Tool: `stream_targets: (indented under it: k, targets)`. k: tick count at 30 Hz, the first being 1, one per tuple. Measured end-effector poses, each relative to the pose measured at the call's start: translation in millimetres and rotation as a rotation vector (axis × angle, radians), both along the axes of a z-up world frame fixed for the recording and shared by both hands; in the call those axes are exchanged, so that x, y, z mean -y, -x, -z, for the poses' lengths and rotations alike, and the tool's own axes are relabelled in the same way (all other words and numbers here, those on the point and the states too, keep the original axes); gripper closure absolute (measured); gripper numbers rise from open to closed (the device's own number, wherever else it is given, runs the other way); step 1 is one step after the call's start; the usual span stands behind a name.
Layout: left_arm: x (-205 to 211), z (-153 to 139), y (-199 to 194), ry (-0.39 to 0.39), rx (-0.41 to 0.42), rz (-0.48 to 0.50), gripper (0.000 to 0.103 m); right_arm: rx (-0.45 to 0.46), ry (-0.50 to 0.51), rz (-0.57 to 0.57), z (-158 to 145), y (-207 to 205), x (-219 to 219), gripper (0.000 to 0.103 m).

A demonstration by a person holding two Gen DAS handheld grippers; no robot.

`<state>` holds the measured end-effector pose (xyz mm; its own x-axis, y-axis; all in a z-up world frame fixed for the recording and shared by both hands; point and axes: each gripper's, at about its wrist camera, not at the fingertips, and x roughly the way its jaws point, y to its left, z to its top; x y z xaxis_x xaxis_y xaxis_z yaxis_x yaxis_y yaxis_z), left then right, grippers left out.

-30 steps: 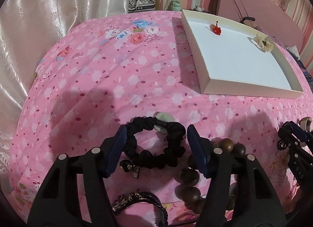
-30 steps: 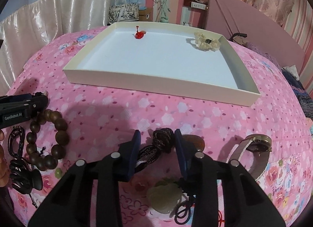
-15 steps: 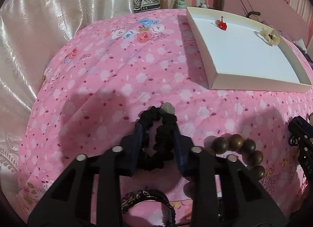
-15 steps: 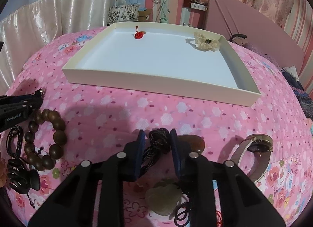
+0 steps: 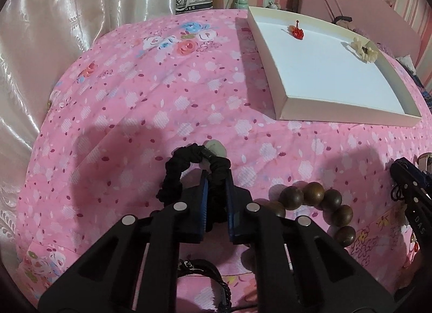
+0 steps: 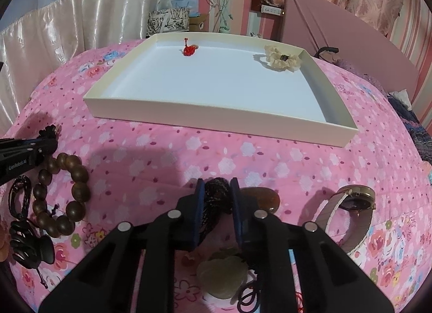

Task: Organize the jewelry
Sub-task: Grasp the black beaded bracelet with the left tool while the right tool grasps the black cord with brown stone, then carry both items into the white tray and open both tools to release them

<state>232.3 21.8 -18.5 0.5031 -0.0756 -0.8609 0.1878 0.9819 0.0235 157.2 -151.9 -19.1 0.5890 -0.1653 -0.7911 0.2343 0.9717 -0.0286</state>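
My left gripper (image 5: pixel 216 180) is shut on a black scrunchie (image 5: pixel 172 175) that lies on the pink flowered bedspread; part of its loop bulges out to the left and beyond the fingertips. A pale stone (image 5: pixel 216 147) shows just past it. My right gripper (image 6: pixel 217 186) has a dark braided cord (image 6: pixel 216 194) squeezed between its pads, and its jaws are closing. Farther back lies the white tray (image 6: pixel 216 118) with a red ornament (image 6: pixel 189 49) and a cream scrunchie (image 6: pixel 282 59) in it. The left wrist view shows the tray (image 5: pixel 345 118) at upper right.
A wooden bead bracelet (image 6: pixel 78 175) lies between the grippers. A watch with a pale strap (image 6: pixel 356 199), an amber stone (image 6: pixel 263 199) and a pale green pendant (image 6: pixel 224 275) lie near the right gripper. A dark braided bracelet (image 5: pixel 205 267) lies under the left gripper. Curtains hang at the left.
Both grippers closed in place. The left jaws went from wide around the black scrunchie to pinching it, bunching its loop. The right jaws narrowed onto the braided cord.
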Motion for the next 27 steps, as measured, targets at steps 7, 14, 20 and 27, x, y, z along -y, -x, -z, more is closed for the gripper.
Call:
stream_targets:
  k: [7, 14, 20, 27]
  targets:
    - [-1.0, -15.8, 4.5, 0.022, 0.034, -0.017, 0.094, 0.022, -0.026, 0.006, -6.8, 1.0, 6.3, 0.087]
    - [9.3, -42.4, 15.2, 0.039, 0.089, 0.002, 0.094, 0.07, -0.038, -0.025, -25.1, 1.5, 5.4, 0.087]
    - [21.0, -74.2, 12.5, 0.082, 0.101, 0.013, 0.094, 0.111, -0.055, -0.053, -53.5, -3.2, 11.5, 0.087]
    - [56.9, -112.3, -14.3, 0.117, 0.153, 0.055, 0.094, 0.163, -0.087, -0.076, -89.7, -34.4, 30.6, 0.087]
